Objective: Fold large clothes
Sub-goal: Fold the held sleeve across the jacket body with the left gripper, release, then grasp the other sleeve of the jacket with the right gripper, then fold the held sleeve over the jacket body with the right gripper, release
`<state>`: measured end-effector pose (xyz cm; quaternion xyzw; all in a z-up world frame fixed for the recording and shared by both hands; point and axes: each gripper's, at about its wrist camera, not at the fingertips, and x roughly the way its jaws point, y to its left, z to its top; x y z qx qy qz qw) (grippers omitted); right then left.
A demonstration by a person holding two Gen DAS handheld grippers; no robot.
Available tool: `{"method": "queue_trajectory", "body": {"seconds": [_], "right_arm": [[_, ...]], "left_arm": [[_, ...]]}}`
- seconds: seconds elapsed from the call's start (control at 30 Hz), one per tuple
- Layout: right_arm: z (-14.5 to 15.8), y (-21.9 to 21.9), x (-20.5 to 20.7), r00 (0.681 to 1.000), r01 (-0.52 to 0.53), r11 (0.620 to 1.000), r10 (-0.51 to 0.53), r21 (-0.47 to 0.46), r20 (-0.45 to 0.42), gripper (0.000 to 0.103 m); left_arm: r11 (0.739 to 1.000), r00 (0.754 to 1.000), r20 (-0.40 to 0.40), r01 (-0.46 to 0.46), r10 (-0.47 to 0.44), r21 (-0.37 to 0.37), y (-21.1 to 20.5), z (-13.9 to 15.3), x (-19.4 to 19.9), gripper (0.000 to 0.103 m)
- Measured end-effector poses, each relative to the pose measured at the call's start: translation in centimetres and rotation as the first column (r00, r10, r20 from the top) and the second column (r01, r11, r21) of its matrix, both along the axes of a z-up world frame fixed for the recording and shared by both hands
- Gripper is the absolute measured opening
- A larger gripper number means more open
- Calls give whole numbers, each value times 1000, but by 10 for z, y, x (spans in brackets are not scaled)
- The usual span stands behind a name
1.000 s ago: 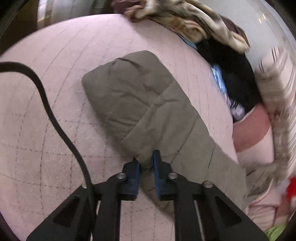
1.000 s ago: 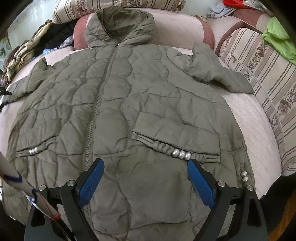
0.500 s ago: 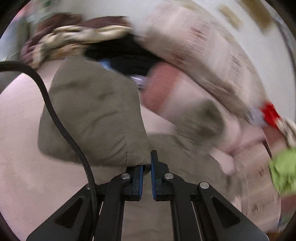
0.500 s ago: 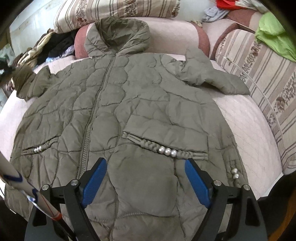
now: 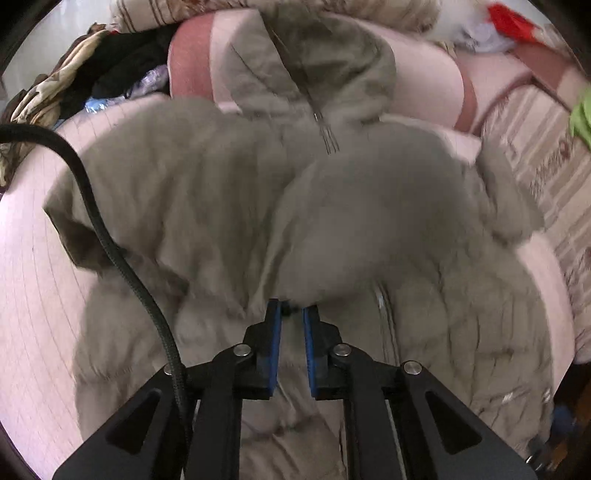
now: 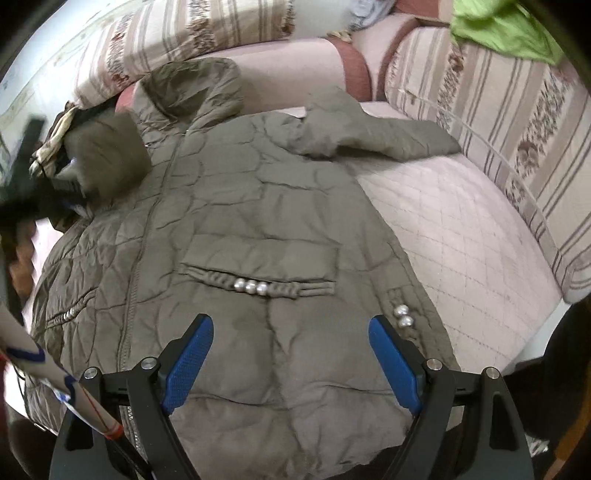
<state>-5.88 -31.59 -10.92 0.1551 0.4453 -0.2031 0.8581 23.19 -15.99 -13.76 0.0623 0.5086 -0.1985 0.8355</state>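
Observation:
An olive quilted hooded jacket [image 6: 258,229] lies front up on a pink quilted sofa seat [image 6: 461,236]. My left gripper [image 5: 292,312] is shut on the cuff of the jacket's left sleeve [image 5: 369,229] and holds it lifted over the jacket's chest; the view is blurred. In the right wrist view the same lifted sleeve [image 6: 107,158] hangs at the far left over the shoulder. My right gripper [image 6: 291,354] is open and empty, hovering above the jacket's hem. The other sleeve [image 6: 380,133] lies spread out to the right.
Striped floral cushions [image 6: 509,122] line the back and right side. A pile of other clothes [image 5: 74,85] sits at the far left. A green garment [image 6: 498,29] lies on the cushion at top right. A black cable [image 5: 122,258] crosses the left wrist view.
My left gripper has lifted the sleeve off the sofa and carried it rightward over the jacket's body. My right gripper has drifted slightly right, still open above the hem.

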Motion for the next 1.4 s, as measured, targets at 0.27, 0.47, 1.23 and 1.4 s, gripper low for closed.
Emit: {"method": "queue_trajectory", "body": {"seconds": [0.27,0.47,1.23,1.4], "right_arm": [[0,-15,35,997,-62,994,59,90,42,91],[-13,-22,109,993,-101,970,86,221,75,91],[-37,-88,245,995,82,985,-73,151,-63,22],[-4,-75,186,999,34,990,-38,134,33,47]], "left_arm": [[997,993,107,-34,42,-72,55,54,-83,46],[981,976,129,-161,175,-113,110,75,-132,58],[969,952,184,-235,246,-80,117,55,-162,58],[969,947,211,-228,243,-91,114,67,-177,58]]}}
